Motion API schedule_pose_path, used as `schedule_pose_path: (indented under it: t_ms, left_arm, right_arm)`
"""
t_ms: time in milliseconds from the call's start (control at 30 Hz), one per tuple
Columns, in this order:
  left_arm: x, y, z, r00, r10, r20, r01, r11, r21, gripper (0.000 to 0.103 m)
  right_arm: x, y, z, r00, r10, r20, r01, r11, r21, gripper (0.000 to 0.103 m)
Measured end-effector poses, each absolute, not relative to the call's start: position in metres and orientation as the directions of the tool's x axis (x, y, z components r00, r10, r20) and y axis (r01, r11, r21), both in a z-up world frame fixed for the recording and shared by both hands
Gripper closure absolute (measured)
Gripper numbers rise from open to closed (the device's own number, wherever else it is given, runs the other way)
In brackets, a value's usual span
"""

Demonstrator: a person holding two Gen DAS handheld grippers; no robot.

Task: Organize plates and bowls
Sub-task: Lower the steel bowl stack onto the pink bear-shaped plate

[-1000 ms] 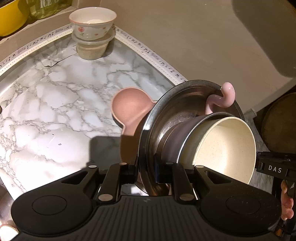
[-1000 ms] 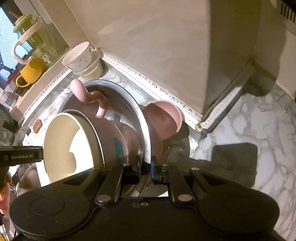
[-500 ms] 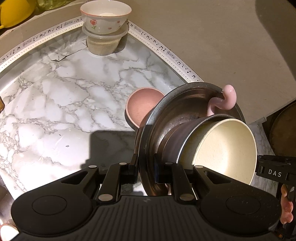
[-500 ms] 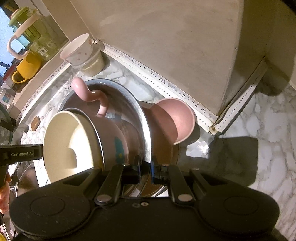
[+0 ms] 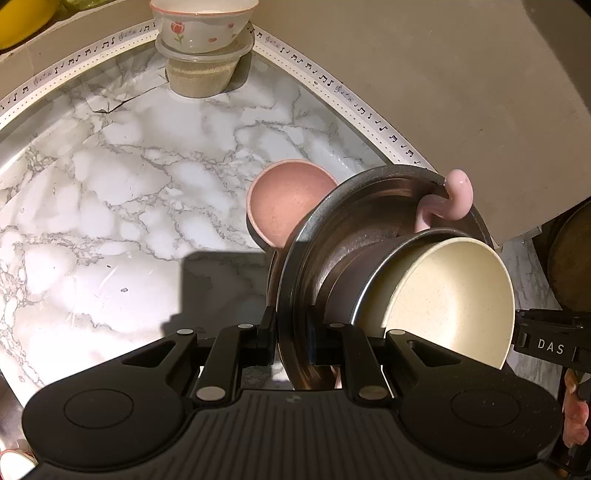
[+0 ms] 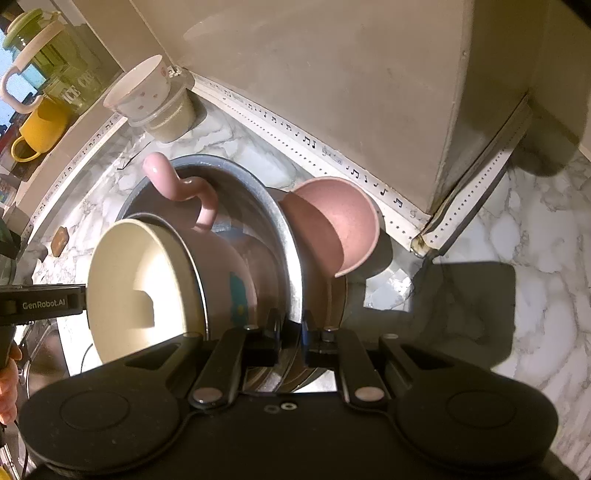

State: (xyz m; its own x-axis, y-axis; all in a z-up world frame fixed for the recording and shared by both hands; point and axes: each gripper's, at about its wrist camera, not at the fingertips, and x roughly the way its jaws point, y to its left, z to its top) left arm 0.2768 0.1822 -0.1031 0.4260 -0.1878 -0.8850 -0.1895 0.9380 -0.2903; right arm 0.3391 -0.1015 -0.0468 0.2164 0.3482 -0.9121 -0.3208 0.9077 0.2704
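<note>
Both grippers pinch opposite rims of a steel plate (image 5: 354, 218) that carries a pink mug (image 6: 225, 258) with a curly handle (image 5: 452, 201) and a cream bowl (image 5: 450, 299) nested in it. My left gripper (image 5: 293, 330) is shut on the plate's rim; my right gripper (image 6: 291, 332) is shut on the other rim (image 6: 284, 236). A pink bowl (image 5: 288, 203) sits on the marble counter just beyond the plate, and it also shows in the right wrist view (image 6: 340, 221), close to the wall trim.
A flowered bowl (image 5: 203, 22) sits on a lidded plastic tub (image 5: 201, 70) in the back corner. A wall (image 6: 332, 74) with music-note trim borders the marble counter (image 5: 92, 192). A yellow mug (image 6: 40, 125) and green pitcher (image 6: 33, 55) stand on a ledge.
The plate with its stack has moved toward the back corner. The pink bowl now shows more fully beyond the plate's edge. Both grippers stay shut on the rim.
</note>
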Motion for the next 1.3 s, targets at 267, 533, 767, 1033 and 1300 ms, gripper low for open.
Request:
schedule_pose_path:
  t_ms: [267,533,767,1033,1300]
  left_arm:
    - [0.281,0.18,-0.106,0.442,-0.171,-0.88,-0.173,0.947,-0.271,0.089]
    - [0.283,0.181,-0.107,0.461,-0.17,-0.871,-0.159,0.95,-0.269,0.089]
    - [0.279,0.177,-0.104,0.488,-0.146,-0.861,-0.136,0.961,-0.241,0.089]
    - [0.275,0.175,-0.1,0.518,-0.114,-0.848,-0.13,0.969,-0.209,0.088]
    - [0.267,0.175,-0.094,0.549,-0.085,-0.832,-0.129,0.974,-0.184,0.087]
  right_arm:
    - [0.34,-0.102,-0.048,0.221,0.35,-0.91,-0.308,0.911,0.276,0.092]
    - [0.339,-0.105,-0.049,0.227,0.358,-0.905,-0.303,0.91,0.284,0.091]
    - [0.337,-0.101,-0.047,0.247,0.341,-0.907,-0.305,0.916,0.261,0.09]
    - [0.335,-0.097,-0.044,0.292,0.312,-0.904,-0.326,0.921,0.212,0.083]
    - [0.326,-0.104,-0.031,0.341,0.323,-0.883,-0.331,0.92,0.208,0.08]
